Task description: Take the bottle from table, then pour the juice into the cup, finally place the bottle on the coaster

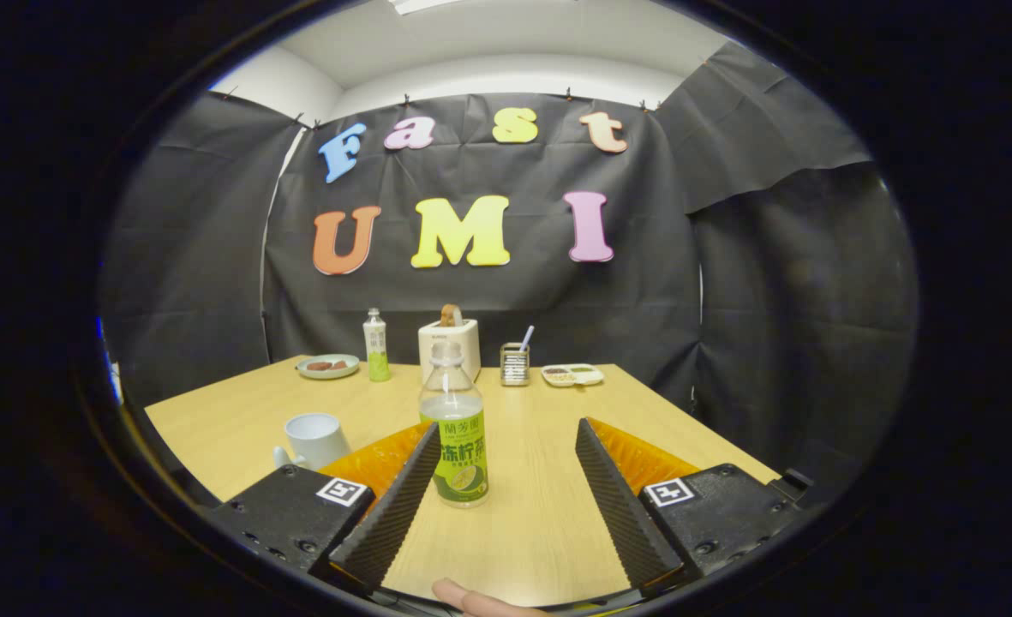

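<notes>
Approaching clear plastic bottle with green label, uncapped (454, 428), standing low centre of frame on wooden worktop (540, 514), by left finger. Gripper (506, 441) open, empty. Bottle likely light, smooth, squashable, spillable; grip labelled midsection. White cup (315, 440) lower left.

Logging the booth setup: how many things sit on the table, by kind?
Bottles: 2
Cup: 1
Toaster: 1
Plates: 2
Metal holder: 1
Total: 7
Gripper open, near bottle between its fingers.
</notes>
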`<state>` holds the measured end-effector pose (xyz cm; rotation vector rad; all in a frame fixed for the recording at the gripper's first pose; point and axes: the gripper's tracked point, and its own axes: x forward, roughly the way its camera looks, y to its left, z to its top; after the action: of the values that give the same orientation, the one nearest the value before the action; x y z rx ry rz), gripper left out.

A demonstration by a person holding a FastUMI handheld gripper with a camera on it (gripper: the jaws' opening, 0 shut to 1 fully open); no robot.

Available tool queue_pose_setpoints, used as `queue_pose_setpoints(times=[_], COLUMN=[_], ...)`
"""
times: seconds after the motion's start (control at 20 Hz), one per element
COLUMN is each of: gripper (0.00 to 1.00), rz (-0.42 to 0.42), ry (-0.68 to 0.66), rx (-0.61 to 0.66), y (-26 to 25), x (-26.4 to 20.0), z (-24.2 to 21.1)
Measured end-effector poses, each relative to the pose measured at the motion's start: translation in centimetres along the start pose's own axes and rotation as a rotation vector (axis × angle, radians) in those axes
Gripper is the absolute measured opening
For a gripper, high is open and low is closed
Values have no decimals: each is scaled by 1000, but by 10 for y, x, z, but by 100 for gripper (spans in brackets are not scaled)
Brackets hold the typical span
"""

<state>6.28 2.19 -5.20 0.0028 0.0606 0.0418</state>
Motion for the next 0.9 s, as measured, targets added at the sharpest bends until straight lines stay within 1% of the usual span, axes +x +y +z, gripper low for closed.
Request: queue_pose_setpoints(times=[0.15,0.45,0.6,0.7,0.9], gripper=[100,100,100,100,100], rz=[16,73,71,8,14], ry=[7,8,5,-12,-14], rx=[1,-28,-15,-26,-67], y=[6,39,51,43,57], x=[20,60,77,90,110], z=[-8,-22,-24,-23,-25])
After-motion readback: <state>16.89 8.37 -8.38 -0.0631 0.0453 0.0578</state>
